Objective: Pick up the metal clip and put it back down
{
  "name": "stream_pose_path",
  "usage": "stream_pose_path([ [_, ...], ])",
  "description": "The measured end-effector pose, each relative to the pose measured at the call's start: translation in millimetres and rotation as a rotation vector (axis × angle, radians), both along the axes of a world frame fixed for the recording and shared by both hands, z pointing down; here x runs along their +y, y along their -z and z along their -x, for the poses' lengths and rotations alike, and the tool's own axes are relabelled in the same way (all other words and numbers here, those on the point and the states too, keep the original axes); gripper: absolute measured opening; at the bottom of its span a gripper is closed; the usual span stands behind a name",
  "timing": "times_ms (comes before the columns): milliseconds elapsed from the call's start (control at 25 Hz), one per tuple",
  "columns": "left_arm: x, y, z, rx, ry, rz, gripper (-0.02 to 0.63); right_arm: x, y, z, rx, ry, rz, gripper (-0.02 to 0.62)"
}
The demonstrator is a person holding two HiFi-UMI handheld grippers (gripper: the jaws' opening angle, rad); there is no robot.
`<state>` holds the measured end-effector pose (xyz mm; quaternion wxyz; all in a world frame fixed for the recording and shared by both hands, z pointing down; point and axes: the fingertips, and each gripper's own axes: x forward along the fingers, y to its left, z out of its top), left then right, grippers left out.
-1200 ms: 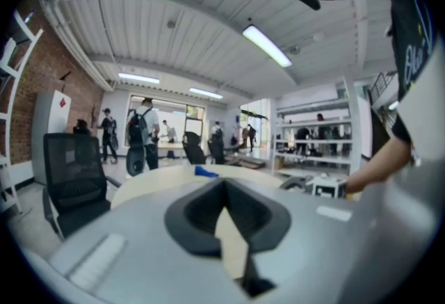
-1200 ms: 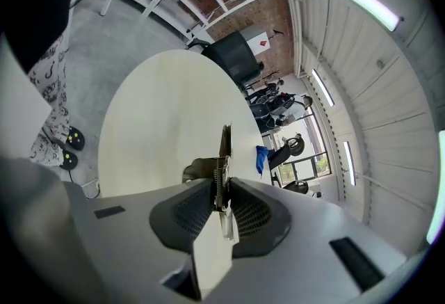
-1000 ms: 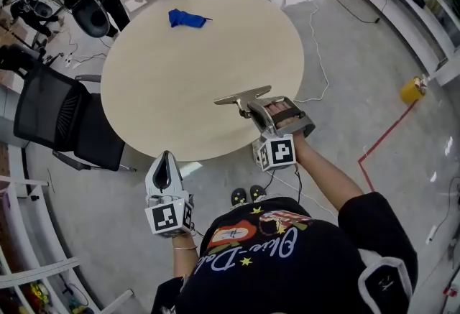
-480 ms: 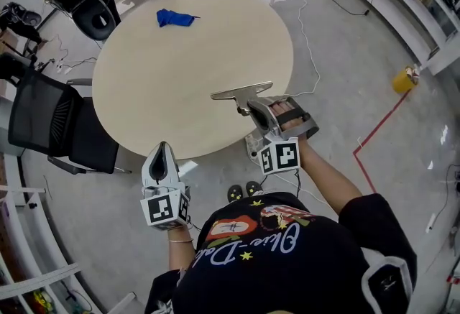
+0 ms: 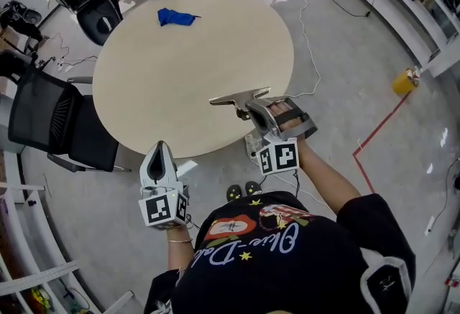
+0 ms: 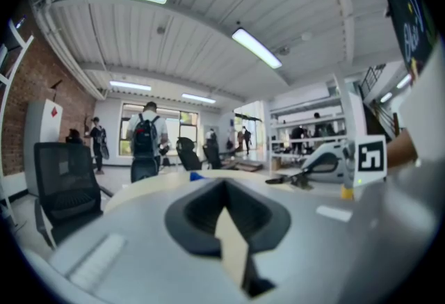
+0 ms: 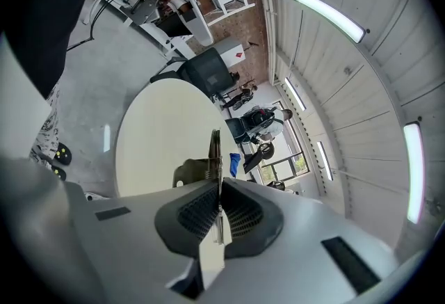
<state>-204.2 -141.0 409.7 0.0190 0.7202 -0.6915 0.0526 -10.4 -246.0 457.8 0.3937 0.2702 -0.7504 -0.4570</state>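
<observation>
Metal clip (image 5: 239,97), at near edge of table (image 5: 180,54), is pinched edge-on between pads of right gripper (image 5: 249,110), so prob. best lifted straight up w/o twisting; left gripper (image 5: 159,156) hangs closed, empty.

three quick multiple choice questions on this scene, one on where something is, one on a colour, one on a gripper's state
1. Where is the left gripper?
A. over the table's middle
B. off the table, by its near edge
C. on the chair

2. What colour is the cloth on the table?
A. blue
B. red
C. green

3. The right gripper has its fingers:
A. wide open, empty
B. shut on the cloth
C. shut on the metal clip

Answers: 1 B, the head view shows it over the floor beside the rim. 2 A, the cloth is plainly blue. 3 C, the right gripper view shows the clip pinched between the fingers.
</observation>
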Motion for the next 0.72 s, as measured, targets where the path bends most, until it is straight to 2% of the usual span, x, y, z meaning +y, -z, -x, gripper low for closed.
stream_pose_path([
  [360, 4, 0, -3, -0.006, -0.008, 0.004, -0.002, 0, -5, 2, -0.019, 0.007, 0.009, 0.017],
  [720, 16, -1, 2, -0.019, 0.028, 0.019, -0.002, -34, -54, 18, 0.05, 0.023, 0.05, 0.017],
])
